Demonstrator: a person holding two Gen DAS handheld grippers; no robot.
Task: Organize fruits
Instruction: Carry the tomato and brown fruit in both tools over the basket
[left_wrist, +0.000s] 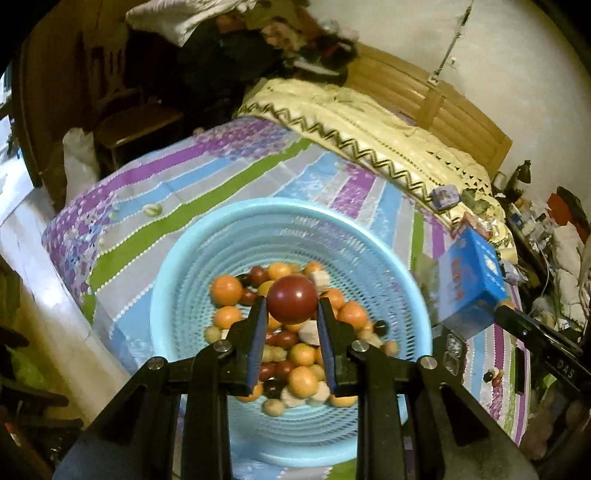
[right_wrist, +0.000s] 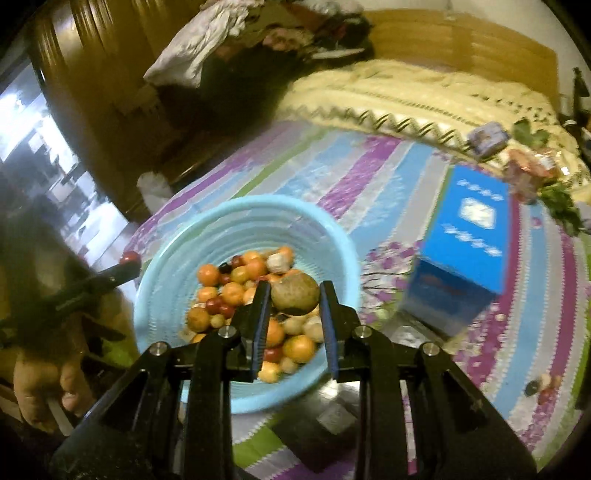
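Note:
A light blue mesh basket (left_wrist: 184, 280) (right_wrist: 166, 251) sits on a striped bedspread and holds several small orange, dark red and pale fruits (left_wrist: 303, 354) (right_wrist: 236, 291). My left gripper (left_wrist: 291, 306) is shut on a dark red round fruit (left_wrist: 291, 297) above the basket. My right gripper (right_wrist: 293, 295) is shut on a brown-green fruit (right_wrist: 294, 291) above the basket's near right side. The left gripper also shows at the left of the right wrist view, holding the red fruit (right_wrist: 129, 257). The right gripper's arm (left_wrist: 535, 332) shows at the right of the left wrist view.
A blue box (left_wrist: 472, 280) (right_wrist: 465, 243) stands on the bedspread right of the basket. A few small fruits (left_wrist: 493, 376) (right_wrist: 543, 384) lie loose on the cloth at the right. A cream blanket (left_wrist: 369, 125) and clutter lie behind. The bed edge drops off at the left.

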